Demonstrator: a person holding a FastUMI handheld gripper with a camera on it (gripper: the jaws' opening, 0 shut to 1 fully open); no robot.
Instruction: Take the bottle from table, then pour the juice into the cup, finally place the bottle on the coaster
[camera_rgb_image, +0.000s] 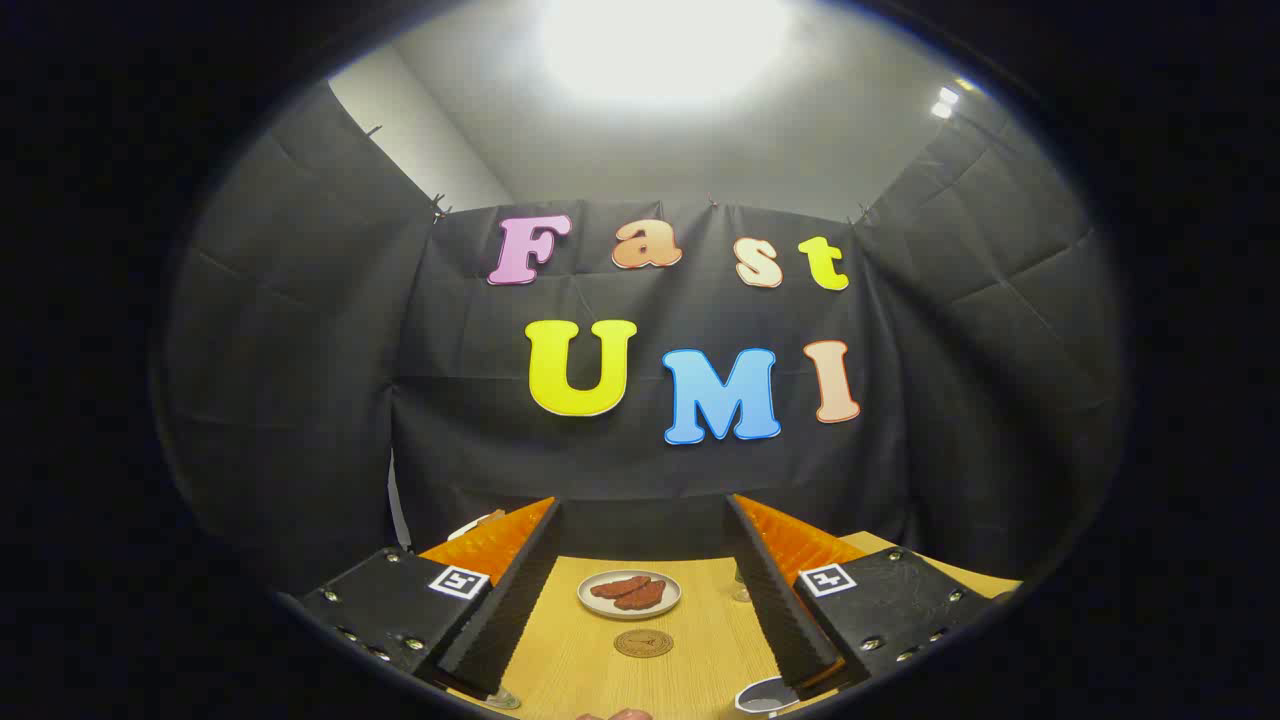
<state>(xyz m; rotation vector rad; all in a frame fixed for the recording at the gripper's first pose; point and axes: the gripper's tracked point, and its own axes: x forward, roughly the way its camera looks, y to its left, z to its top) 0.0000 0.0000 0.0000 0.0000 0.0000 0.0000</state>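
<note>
Jaws spread wide and empty, we hover over the tabletop (700, 640). Coaster (643, 643) sits at twelve o'clock between the fingers, plate (629, 594) of food beyond it. We can't make out the bottle; a white cup (766, 695) shows at four o'clock.

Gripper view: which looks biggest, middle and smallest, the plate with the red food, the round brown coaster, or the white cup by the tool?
1. White round plate with red food, between the open tool fingers.
2. and 3. Round brown cork coaster and white cup: unsure, since the cup is partly hidden and nearer the camera.
</note>
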